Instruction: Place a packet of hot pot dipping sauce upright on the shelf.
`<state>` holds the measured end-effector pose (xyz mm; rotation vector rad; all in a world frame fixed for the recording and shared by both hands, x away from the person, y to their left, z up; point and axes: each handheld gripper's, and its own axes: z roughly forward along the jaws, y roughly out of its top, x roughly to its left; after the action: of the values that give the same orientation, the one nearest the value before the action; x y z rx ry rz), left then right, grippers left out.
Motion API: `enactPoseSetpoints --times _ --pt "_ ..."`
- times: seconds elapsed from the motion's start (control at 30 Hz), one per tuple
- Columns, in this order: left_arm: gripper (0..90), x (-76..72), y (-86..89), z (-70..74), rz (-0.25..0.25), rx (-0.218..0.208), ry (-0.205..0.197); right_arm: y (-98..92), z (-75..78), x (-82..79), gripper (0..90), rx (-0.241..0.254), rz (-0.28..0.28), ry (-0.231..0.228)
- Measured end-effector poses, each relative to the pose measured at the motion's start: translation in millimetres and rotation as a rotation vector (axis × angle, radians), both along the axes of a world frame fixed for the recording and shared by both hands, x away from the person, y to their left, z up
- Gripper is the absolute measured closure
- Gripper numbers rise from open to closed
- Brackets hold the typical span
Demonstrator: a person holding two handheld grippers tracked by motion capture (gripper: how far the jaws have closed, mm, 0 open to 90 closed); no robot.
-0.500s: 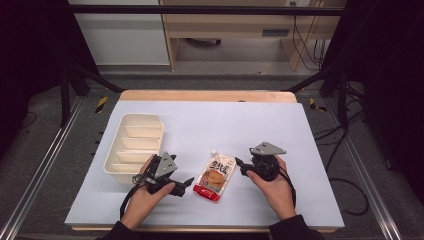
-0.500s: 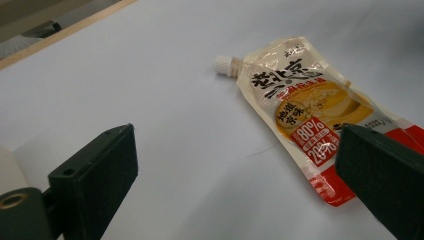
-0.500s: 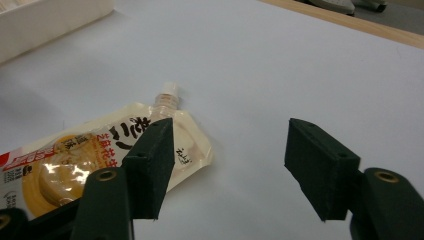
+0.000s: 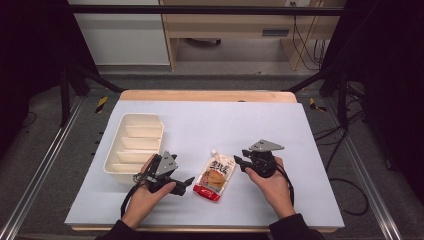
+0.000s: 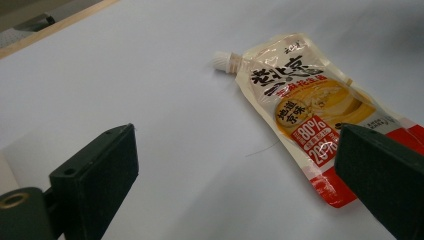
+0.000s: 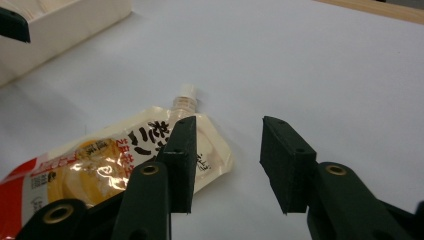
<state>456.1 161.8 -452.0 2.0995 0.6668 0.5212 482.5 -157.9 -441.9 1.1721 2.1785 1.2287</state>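
A spouted sauce pouch (image 4: 216, 176) with a cream top, an orange picture and a red bottom lies flat on the white table mat between the two grippers. On the pouch's left my left gripper (image 4: 187, 184) rests low with its jaws wide apart; in the left gripper view (image 5: 235, 135) the pouch (image 5: 305, 105) lies ahead toward the right jaw, untouched. My right gripper (image 4: 239, 162) points at the pouch's spout end from the right. Seen in the right gripper view (image 6: 228, 122), its jaws stand apart with bare mat between them, and the pouch (image 6: 125, 155) lies partly behind the left jaw.
A cream divided tray (image 4: 132, 145) sits left of the left hand, its corner visible as the tray (image 6: 65, 25) in the right gripper view. The table's wooden far edge (image 4: 207, 95) runs across the back. The mat to the right and beyond the pouch is bare.
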Motion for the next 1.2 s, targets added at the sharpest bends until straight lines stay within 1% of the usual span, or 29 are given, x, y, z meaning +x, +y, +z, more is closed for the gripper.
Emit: enactPoseSetpoints --times 0.03,0.07,0.1,0.17,0.2,0.23,0.27,0.33,0.37,0.43,0.5,0.53,0.57,0.6,0.67,0.73,0.77,0.87,0.93,0.97,1.13,1.2 --pt "3.7 -0.3 0.0 0.3 0.005 0.001 -0.003 1.5 0.6 1.8 61.6 0.021 0.008 0.021" --pt "3.7 -0.4 0.2 0.8 0.009 0.004 -0.005 1.5 0.6 1.8 61.6 0.021 0.008 0.021" --pt "3.8 0.1 0.8 1.4 0.006 0.003 0.001 3.5 0.7 3.5 61.7 0.031 0.025 0.034" --pt "3.8 0.6 1.1 1.0 0.008 0.003 0.003 4.4 0.2 4.8 61.0 0.039 0.034 0.043" --pt "3.8 0.9 1.1 0.6 0.007 0.004 0.006 6.3 -1.0 6.2 60.2 0.044 0.044 0.067" --pt "3.8 1.4 0.8 0.0 -0.002 0.008 0.016 9.0 -3.1 8.6 59.0 0.033 0.053 0.078" --pt "3.8 1.4 0.7 -0.1 -0.004 0.010 0.016 10.4 -4.0 10.1 58.7 0.033 0.055 0.089" --pt "3.9 1.6 0.7 -0.3 -0.005 0.007 0.018 12.0 -5.1 12.1 58.5 0.040 0.061 0.097" --pt "3.9 1.9 0.5 -0.4 -0.007 0.003 0.021 14.4 -7.1 15.8 57.6 0.044 0.055 0.116" --pt "3.9 2.7 -0.6 -0.7 -0.009 0.002 0.027 16.6 -10.9 20.1 54.6 0.031 0.055 0.124" --pt "3.9 3.2 -2.3 -1.2 -0.010 0.004 0.029 18.5 -16.5 24.2 49.6 0.005 0.062 0.152" --pt "3.9 3.2 -2.3 -1.2 -0.010 0.004 0.029 18.5 -16.5 24.2 49.6 0.005 0.062 0.152" --pt "3.9 3.3 -3.1 -1.4 -0.010 0.006 0.030 19.7 -19.6 25.7 48.3 -0.005 0.069 0.174" --pt "3.9 3.1 -3.5 -1.5 -0.008 0.006 0.029 21.9 -24.5 28.1 45.1 -0.033 0.075 0.183" --pt "4.0 1.6 -3.8 -2.1 -0.004 0.002 0.031 22.7 -26.2 29.1 43.8 -0.038 0.078 0.182" --pt "4.0 -1.4 -3.7 -2.9 -0.002 0.009 0.029 24.2 -28.1 30.5 42.5 -0.041 0.093 0.180" --pt "4.0 -4.1 -3.9 -2.7 -0.007 0.014 0.025 25.7 -28.5 30.8 42.8 -0.048 0.095 0.182" --pt "4.0 -5.6 -4.8 -1.7 -0.012 0.016 0.017 26.6 -28.0 30.5 42.9 -0.047 0.088 0.186" --pt "4.0 -5.3 -5.1 -1.3 -0.013 0.012 0.017 26.1 -28.9 31.3 43.8 -0.046 0.093 0.193" --pt "4.0 -4.1 -5.3 -2.0 -0.012 0.012 0.022 26.0 -29.6 31.9 44.5 -0.041 0.089 0.209" --pt "4.1 -1.5 -5.9 -2.7 -0.018 0.008 0.032 26.2 -30.1 31.9 46.0 -0.037 0.099 0.219" --pt "4.1 -1.1 -6.4 -2.8 -0.020 0.009 0.033 26.2 -29.7 31.2 48.9 -0.038 0.102 0.222"
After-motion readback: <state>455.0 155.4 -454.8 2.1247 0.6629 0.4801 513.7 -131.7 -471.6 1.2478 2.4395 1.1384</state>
